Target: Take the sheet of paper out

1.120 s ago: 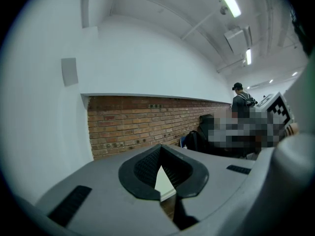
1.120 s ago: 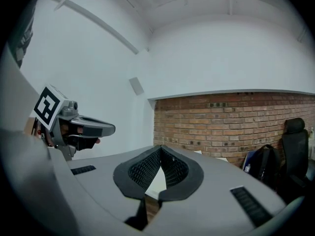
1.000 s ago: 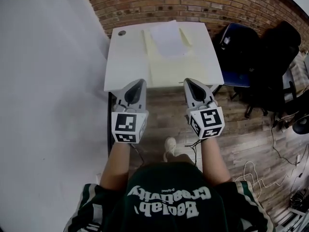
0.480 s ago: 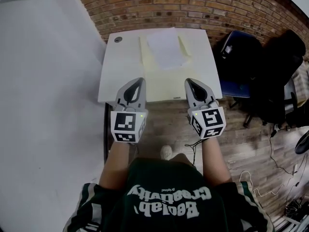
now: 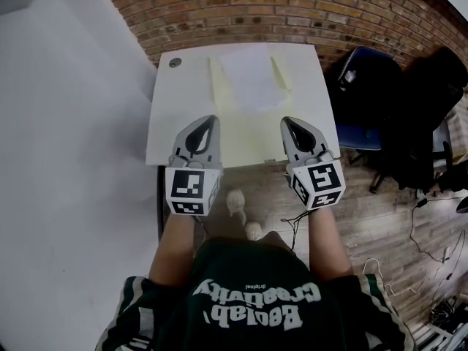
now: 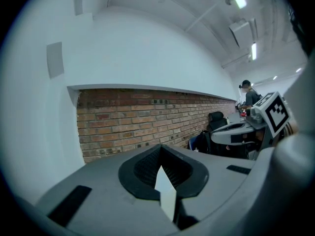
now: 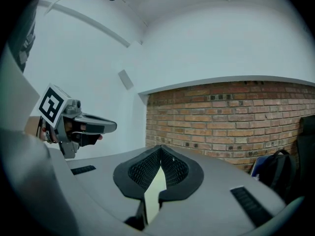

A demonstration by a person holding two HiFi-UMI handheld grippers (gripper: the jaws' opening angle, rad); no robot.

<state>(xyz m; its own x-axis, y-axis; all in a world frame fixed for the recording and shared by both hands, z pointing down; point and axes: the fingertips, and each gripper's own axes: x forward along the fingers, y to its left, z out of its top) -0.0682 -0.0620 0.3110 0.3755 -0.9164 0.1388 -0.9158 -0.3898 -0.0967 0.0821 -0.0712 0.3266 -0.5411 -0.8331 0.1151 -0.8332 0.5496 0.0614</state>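
The only writing is the white lettering across the person's dark shirt. It is upside down in the head view and too distorted to read with confidence. The marker cubes on the grippers carry black-and-white square patterns, not letters. The one container is a pale yellow folder lying flat along the middle of the white table. The sheet of paper lies at the folder's far end, toward the brick wall, with a yellow flap showing on either side (whether it is tucked into the folder or merely rests on it cannot be told). The left gripper and right gripper hang side by side over the table's near edge, one toward each side of the folder, well apart from the sheet. In each gripper view the jaws are clenched tip to tip with nothing between them.
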